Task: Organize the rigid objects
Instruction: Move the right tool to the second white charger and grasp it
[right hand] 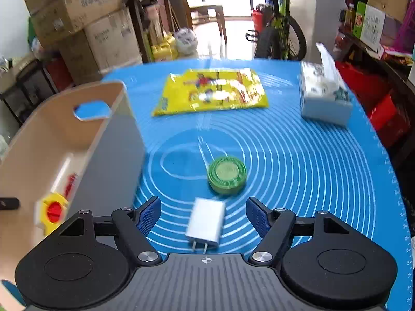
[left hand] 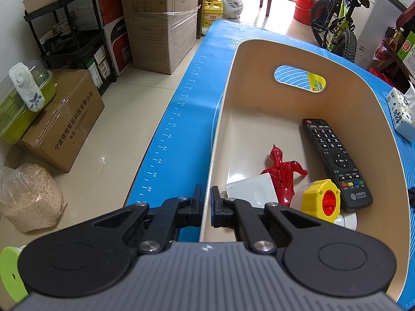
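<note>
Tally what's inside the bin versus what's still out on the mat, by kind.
In the bin:
remote: 1
red figure: 1
yellow-and-red piece: 1
white block: 1
On the mat:
white charger: 1
green round tin: 1
yellow packet: 1
tissue pack: 1
Total: 8

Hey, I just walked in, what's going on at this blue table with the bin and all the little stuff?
A person is sorting small hard items into a beige bin using two handheld grippers. The left gripper is clamped on the bin's near wall, steadying it. The bin already holds a remote, a red figure and a yellow tape measure. The right gripper is open around a white charger lying on the blue mat, apparently about to pick it up. A green round tin waits just beyond.
</note>
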{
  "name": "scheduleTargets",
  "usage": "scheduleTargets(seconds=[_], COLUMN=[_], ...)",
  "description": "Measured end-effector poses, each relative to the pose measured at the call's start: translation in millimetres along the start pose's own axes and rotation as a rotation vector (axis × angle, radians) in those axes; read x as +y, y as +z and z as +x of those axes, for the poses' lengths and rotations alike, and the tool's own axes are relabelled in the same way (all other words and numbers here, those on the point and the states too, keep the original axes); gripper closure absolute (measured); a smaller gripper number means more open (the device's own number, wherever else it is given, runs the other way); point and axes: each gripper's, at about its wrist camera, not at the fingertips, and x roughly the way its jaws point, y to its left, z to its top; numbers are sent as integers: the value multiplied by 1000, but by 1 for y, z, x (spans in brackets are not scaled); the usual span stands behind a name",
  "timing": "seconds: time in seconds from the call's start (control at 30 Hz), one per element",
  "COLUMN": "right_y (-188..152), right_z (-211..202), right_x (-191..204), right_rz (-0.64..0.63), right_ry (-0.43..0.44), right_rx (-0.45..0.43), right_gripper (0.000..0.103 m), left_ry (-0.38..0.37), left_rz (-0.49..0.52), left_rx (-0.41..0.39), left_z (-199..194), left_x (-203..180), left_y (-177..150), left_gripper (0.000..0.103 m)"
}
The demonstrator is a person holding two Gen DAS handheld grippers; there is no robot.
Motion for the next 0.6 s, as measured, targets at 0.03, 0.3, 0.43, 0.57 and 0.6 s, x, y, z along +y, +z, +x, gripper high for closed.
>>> scheduleTargets(seconds=[0.03,0.3,0.43,0.57,0.6], right_y=[-2,-16,-18,-22,-23], right_z=[6,41,45,43,42], right_x=[0,4,9,15,17], right_rz=[-1,1,-28,-58,-65], right_ry=[-4,-47,-66,-75,-85], right_rx=[9,28,18,-2,-6], right_gripper=[26,33,42,58,59], left_ry=[0,1,2,3,3], left_rz=[0,2,2,2,2], left_rx=[0,0,0,0,0], left_z=[0,0,0,0,0], left_x=[0,0,0,1,1], left_y=[0,0,0,0,0], left_gripper=[97,97,97,97,97])
